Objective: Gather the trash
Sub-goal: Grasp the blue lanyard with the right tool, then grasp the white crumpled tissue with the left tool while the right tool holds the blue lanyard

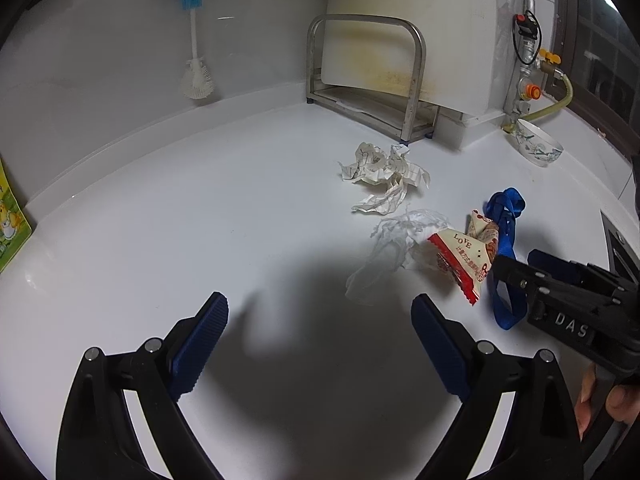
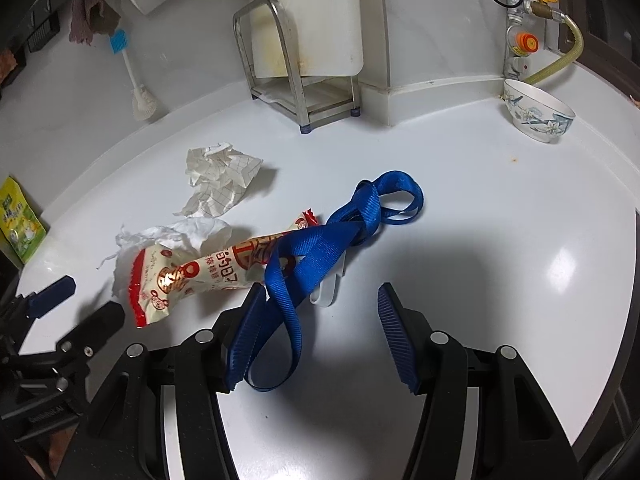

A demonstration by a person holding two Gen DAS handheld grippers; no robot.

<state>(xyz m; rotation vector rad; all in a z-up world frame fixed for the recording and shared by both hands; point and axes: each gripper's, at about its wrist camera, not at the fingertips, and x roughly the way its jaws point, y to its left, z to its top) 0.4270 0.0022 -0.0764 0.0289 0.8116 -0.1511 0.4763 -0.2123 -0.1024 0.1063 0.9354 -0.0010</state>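
Left wrist view: my left gripper gapes wide over bare white counter, nothing between the ribbed pads; crumpled grid paper, torn tissue and a glossy snack wrapper lie ahead-right, patterned bowl looks empty. Right wrist view: my right gripper is open too, woven blue strap looped across its left pad (not pinched); wrapper's long axis runs lower-left to upper-right.

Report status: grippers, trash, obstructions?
Left gripper open, empty. Right gripper open over blue strap, not clamped. Snack wrapper, tissue, crumpled paper loose on counter. Nothing blocking.
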